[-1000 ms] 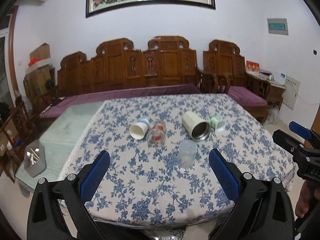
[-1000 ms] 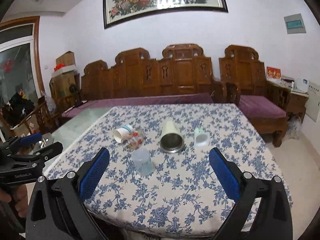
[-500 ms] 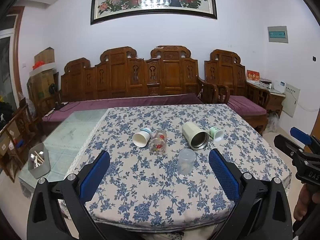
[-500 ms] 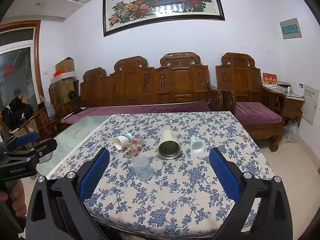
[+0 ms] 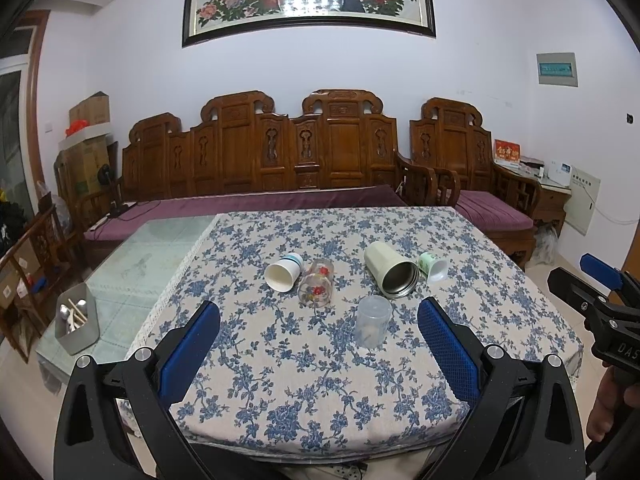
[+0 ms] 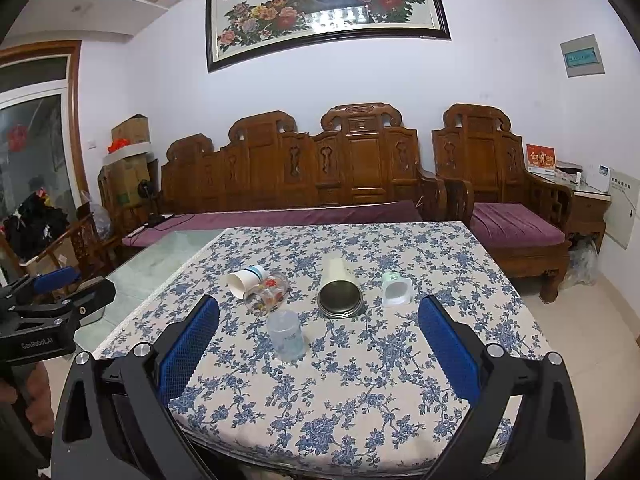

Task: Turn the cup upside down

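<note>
In my right wrist view, my left claw (image 6: 56, 280) carries white lettering on its black body that reads "GenRobot.AI". In my left wrist view, my right claw (image 5: 600, 276) shows white letters "DAS" on its black body, cut off by the frame edge. A red card (image 6: 540, 158) on the side cabinet bears gold Chinese characters, too small for me to read. The painting (image 6: 326, 8) has small characters near its top edge, also illegible.
</note>
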A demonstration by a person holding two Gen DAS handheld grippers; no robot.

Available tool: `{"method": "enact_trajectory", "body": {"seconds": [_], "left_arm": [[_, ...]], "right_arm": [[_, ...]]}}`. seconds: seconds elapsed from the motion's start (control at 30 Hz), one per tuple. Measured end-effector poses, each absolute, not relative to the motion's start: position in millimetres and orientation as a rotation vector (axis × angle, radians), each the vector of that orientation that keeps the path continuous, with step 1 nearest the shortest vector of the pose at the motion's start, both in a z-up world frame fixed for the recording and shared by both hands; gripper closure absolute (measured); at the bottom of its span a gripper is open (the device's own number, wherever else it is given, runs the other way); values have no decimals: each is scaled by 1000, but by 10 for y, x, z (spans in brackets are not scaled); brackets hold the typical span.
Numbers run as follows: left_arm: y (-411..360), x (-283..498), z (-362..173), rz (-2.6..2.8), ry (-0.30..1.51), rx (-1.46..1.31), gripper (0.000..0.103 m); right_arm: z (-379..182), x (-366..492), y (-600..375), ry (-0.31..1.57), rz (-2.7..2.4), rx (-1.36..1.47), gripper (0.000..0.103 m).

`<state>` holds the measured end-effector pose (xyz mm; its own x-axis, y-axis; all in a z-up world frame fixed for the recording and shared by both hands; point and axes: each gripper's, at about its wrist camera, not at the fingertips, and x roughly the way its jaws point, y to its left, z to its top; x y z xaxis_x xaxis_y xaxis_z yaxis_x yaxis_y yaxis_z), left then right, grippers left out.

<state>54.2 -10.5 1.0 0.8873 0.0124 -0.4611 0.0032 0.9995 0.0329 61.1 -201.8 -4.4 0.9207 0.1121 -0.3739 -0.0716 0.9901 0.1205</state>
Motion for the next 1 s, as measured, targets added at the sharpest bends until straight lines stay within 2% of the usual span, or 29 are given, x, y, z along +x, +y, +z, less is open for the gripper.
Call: {"method": "enact_trajectory", "body": {"seconds": [1.0], "left_arm": [[-84,564,-22,11,471,23,8]], "right_arm": [[-41,625,-1954,386,93,103,3]]}}
